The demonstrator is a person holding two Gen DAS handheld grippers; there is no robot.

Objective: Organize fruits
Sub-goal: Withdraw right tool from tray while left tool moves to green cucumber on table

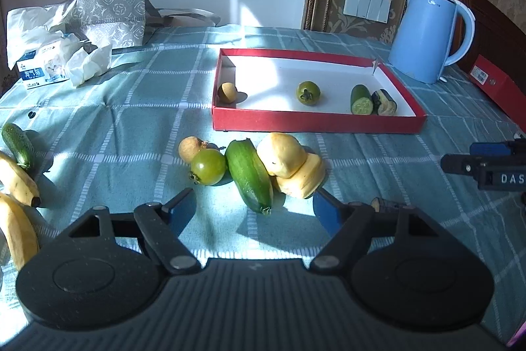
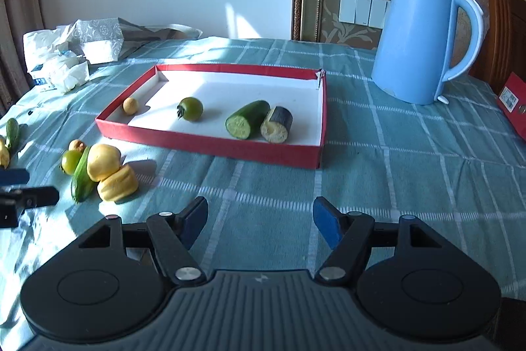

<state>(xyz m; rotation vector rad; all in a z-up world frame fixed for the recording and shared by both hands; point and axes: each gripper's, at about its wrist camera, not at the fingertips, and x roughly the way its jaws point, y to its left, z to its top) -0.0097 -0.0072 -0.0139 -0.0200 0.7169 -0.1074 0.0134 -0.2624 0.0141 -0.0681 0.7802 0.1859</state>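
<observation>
The left gripper [image 1: 251, 208] is held wide open and empty, just near of a cucumber [image 1: 249, 175], tomato [image 1: 208, 166] and yellow pieces [image 1: 289, 165]. The right gripper [image 2: 260, 219] is likewise spread, empty. Farther off, the red tray [image 2: 210, 145] holds four pieces.
</observation>
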